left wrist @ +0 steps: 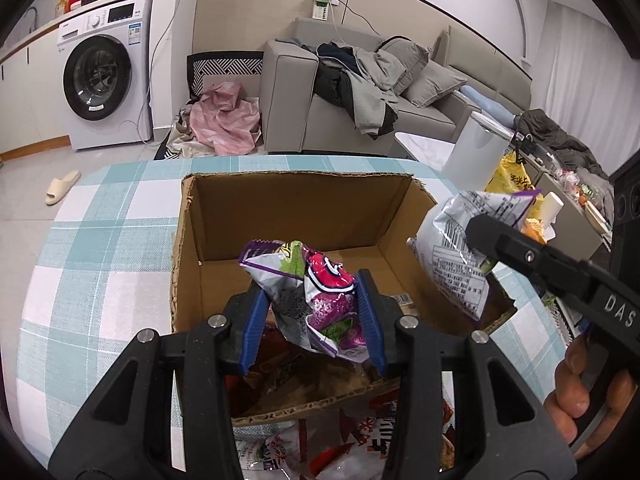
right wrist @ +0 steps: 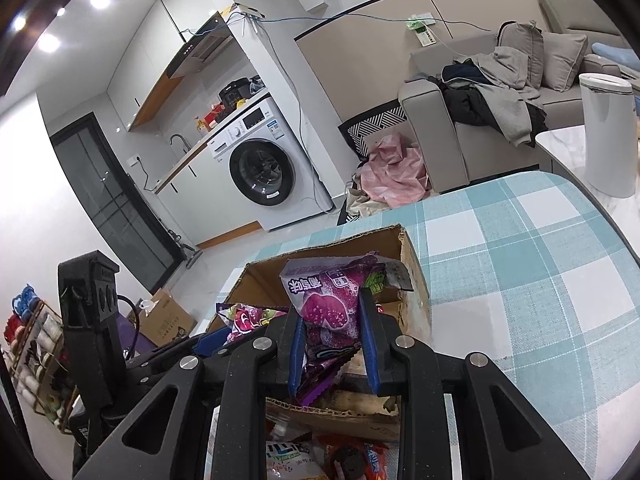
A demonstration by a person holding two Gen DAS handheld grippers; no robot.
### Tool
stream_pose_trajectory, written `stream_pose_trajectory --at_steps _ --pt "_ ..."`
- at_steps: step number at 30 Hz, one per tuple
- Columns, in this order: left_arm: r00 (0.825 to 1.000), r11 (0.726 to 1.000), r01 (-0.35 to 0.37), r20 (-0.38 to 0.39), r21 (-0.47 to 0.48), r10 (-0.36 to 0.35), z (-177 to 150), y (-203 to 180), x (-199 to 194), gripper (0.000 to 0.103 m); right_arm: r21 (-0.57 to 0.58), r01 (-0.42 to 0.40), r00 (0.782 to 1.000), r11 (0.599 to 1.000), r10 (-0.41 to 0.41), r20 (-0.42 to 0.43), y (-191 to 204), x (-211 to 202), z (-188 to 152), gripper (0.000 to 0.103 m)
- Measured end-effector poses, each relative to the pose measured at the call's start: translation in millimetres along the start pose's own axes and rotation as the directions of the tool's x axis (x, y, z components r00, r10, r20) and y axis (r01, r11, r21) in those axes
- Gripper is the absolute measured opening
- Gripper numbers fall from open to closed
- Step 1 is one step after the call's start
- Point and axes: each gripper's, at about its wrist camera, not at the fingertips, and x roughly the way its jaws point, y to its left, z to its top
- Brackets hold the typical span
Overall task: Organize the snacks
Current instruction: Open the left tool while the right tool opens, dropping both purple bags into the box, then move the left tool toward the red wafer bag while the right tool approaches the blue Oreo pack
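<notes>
Two grippers: each clamps one snack bag.
Left gripper: pads closed on crumpled purple snack bag, held above cardboard box.
Right gripper: pads closed on purple grape bag, over box's near right corner.
Box: stands on checked tablecloth.

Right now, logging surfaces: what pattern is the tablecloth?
Teal-and-white plaid tablecloth, clearest in the right wrist view.

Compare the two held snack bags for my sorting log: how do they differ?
The left gripper holds a crumpled bag low over the cardboard box. The right gripper holds a smoother bag, which the left view shows at the box's right rim. Both are purple, silver-backed, and pinched between blue fingers.
</notes>
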Motion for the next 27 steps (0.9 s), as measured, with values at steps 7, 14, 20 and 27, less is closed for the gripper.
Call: stream_pose_trajectory --at_steps 7,14,20,27 --pt "1.000 0.999 0.001 -0.020 -0.036 -0.001 3 6 -2 0.041 0.027 -0.022 1.000 0.999 0.022 -0.001 -10 -5 5 0.041" --pt "1.000 1.000 -0.015 0.026 0.000 0.015 0 4 -31 0.073 0.000 -0.018 1.000 1.000 0.018 0.014 -8 -24 2 0.051" --pt "0.998 0.999 -0.032 0.055 0.024 0.031 -12 0 -61 0.089 -0.020 -0.019 0.999 1.000 0.020 0.041 -3 -43 -4 0.078" --pt "0.994 0.998 -0.044 0.100 0.047 0.039 -34 -3 -97 0.102 -0.043 -0.004 0.998 0.999 0.006 0.065 4 -65 -16 0.102"
